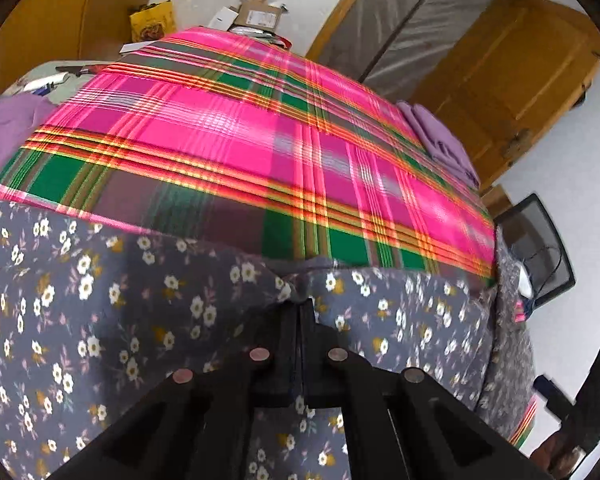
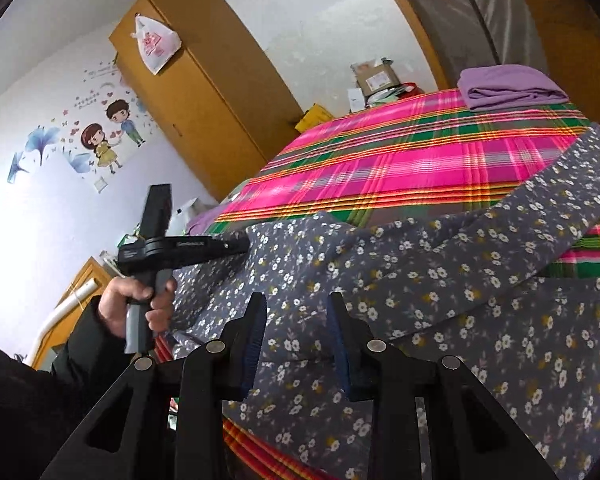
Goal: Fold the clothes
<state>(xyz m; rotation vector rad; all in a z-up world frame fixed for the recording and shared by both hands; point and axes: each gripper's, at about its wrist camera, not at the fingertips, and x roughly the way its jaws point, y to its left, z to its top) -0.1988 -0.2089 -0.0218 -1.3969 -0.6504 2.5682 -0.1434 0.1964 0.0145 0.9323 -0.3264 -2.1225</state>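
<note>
One thin floral garment (image 2: 440,280) sprawls across the plaid bed (image 2: 400,152); soft and light, it will sag, so edges suit best. Left gripper (image 1: 300,304) is clamped on a fold; right gripper (image 2: 298,320) hovers parted over it, holding nothing

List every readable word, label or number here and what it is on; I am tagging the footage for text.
None can be read.
Left gripper: white lettering on its body, blurred.
Plastic bag: red print, too small.
Wall sticker: small characters above the cartoon pair, illegible.
Cardboard box: shipping label, too small.
Yellow bag: print, blurred.
</note>
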